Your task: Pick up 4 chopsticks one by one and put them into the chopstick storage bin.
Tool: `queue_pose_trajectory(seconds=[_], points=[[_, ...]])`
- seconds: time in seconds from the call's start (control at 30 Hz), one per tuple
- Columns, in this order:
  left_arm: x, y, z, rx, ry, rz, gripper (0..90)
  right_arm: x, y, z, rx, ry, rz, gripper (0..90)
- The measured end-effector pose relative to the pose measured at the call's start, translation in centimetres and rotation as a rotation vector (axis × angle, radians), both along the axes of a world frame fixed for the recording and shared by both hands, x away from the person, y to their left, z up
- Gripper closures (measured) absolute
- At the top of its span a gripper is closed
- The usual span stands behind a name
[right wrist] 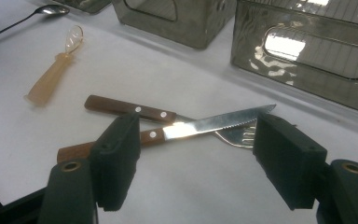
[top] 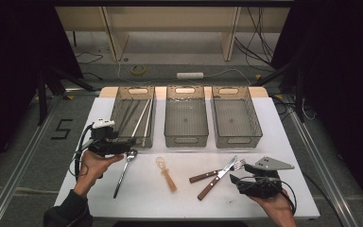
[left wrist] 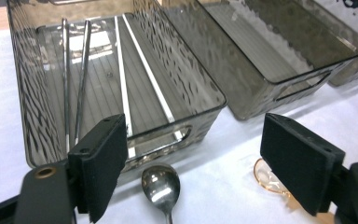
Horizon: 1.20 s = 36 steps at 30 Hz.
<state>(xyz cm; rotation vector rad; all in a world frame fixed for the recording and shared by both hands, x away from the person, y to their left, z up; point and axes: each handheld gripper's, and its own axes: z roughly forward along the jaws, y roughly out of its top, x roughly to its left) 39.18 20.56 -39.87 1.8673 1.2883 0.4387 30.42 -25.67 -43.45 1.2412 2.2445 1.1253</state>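
My left gripper [top: 126, 146] [left wrist: 191, 149] is open by the near wall of the left smoky bin [top: 123, 138] [left wrist: 200, 109]. A steel spoon [top: 124, 170] [left wrist: 161, 184] lies on the white table, its bowl just below the gap between the jaws and not touched. Inside that bin lie two pale chopsticks [top: 144, 118] [left wrist: 123, 84] and two dark metal ones [left wrist: 81, 70]. My right gripper [top: 240, 175] [right wrist: 196, 154] is open, held just short of a wooden-handled knife [top: 217, 178] [right wrist: 205, 123] that crosses a wooden-handled fork [top: 207, 176] [right wrist: 130, 108].
An amber plastic utensil [top: 168, 176] [left wrist: 268, 176] [right wrist: 51, 77] lies mid-table between spoon and knife. The middle bin [top: 185, 139] and right bin [top: 237, 139] stand behind it with nothing seen in them. A person's hands hold both grippers near the table's front edge.
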Motion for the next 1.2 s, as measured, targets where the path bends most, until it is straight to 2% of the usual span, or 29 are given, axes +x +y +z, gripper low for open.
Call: queue_pose_trajectory(seconds=[0.17,0.37,0.47,0.6,0.83,0.93,1.2], points=[[-0.5,-0.1,-0.2,-0.001,-0.002,-0.010,21.3,0.0,0.0,0.0,0.002,-0.003,0.001,32.6],[-1.0,-0.2,-1.0,0.010,0.023,-0.026,21.0,0.0,0.1,0.0,0.008,-0.003,0.004,31.6],[-1.3,-0.3,-1.3,0.011,0.022,-0.032,20.9,0.0,0.0,0.1,0.014,-0.009,0.004,31.0],[-1.6,-0.4,-1.7,0.032,0.031,-0.048,20.7,0.1,0.0,0.1,0.020,-0.009,0.003,30.7],[-2.0,-0.7,-2.6,0.065,0.067,-0.065,20.1,0.1,0.1,0.1,0.024,-0.012,0.003,30.7],[-2.2,-0.8,-2.9,0.062,0.073,-0.064,19.8,0.1,0.1,0.1,0.022,-0.013,0.011,30.6],[-2.5,-1.2,-3.3,0.088,0.108,-0.076,19.2,0.0,-0.4,-0.2,0.029,-0.008,0.007,30.6]])
